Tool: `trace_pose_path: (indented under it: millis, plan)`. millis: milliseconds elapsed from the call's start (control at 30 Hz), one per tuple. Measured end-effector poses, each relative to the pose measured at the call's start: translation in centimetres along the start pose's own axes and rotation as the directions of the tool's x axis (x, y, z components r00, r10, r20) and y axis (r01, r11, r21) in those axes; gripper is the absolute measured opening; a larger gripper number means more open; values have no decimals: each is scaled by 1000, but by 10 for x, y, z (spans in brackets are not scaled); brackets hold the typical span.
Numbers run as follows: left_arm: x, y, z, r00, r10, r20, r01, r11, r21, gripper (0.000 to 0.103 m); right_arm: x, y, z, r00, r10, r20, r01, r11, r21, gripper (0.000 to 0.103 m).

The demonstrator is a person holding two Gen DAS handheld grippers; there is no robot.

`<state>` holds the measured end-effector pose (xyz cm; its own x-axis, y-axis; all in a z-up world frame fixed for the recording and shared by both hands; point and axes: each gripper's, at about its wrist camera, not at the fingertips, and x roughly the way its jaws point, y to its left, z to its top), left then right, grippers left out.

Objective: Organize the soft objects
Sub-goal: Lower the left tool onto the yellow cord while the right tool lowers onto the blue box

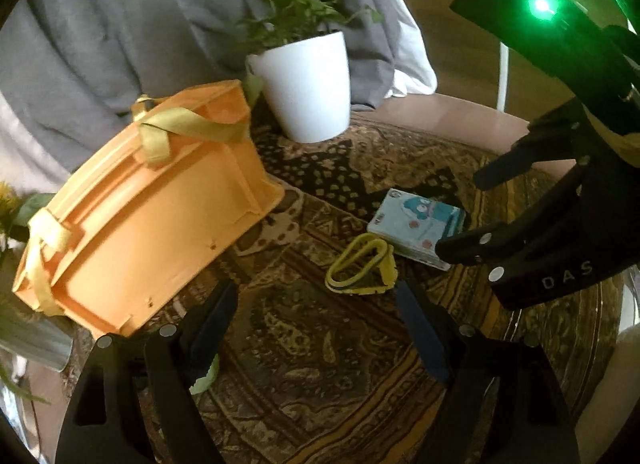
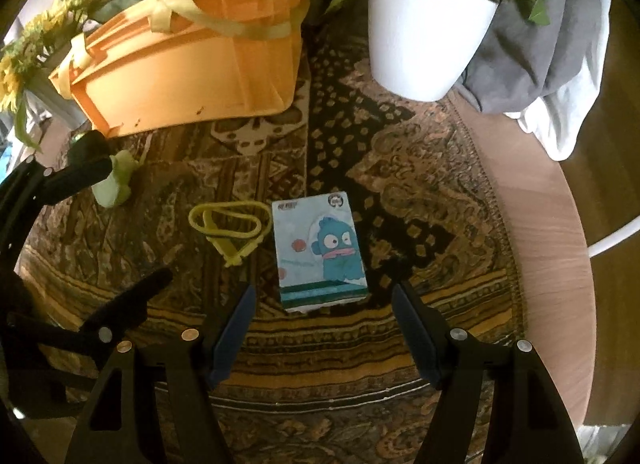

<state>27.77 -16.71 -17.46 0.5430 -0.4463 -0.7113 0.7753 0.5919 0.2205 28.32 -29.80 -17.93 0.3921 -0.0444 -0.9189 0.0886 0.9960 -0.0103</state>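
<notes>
An orange bin (image 1: 152, 208) with yellow ribbon handles stands at the left of a round patterned table; it also shows in the right wrist view (image 2: 192, 52). A yellow band (image 1: 360, 266) lies beside a light blue cartoon box (image 1: 416, 222) mid-table; the band (image 2: 228, 224) and box (image 2: 320, 248) show in the right wrist view. A small pale green soft object (image 2: 116, 180) lies by my left gripper's fingers; a piece of it (image 1: 206, 378) shows under the left finger. My left gripper (image 1: 316, 296) is open above the table. My right gripper (image 2: 324, 296) is open just before the box.
A white pot with a green plant (image 1: 308, 84) stands at the back, also in the right wrist view (image 2: 424, 24). Grey and white cloth (image 1: 120, 24) lies behind. Yellow flowers (image 2: 36, 44) stand left of the bin. The table's bare wooden rim (image 2: 548, 224) runs along the right.
</notes>
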Motion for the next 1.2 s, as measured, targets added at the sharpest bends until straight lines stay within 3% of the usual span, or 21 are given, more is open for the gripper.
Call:
trace_pose_path:
  millis: [333, 900, 1033, 1200]
  plan:
    - [25, -7, -4, 997, -80, -15, 80, 996, 38, 82, 20, -1, -3, 998, 19, -60, -19, 1000, 11, 71]
    - [55, -10, 4, 991, -128, -39, 130, 991, 39, 81, 38, -11, 1, 994, 47, -101, -42, 998, 49, 71]
    - [59, -12, 6, 990, -133, -53, 134, 990, 32, 72, 41, -12, 3, 993, 64, -100, -58, 996, 61, 71]
    - [64, -13, 7, 985, -157, -70, 158, 987, 8, 53, 42, -14, 3, 992, 85, -92, -78, 994, 80, 71]
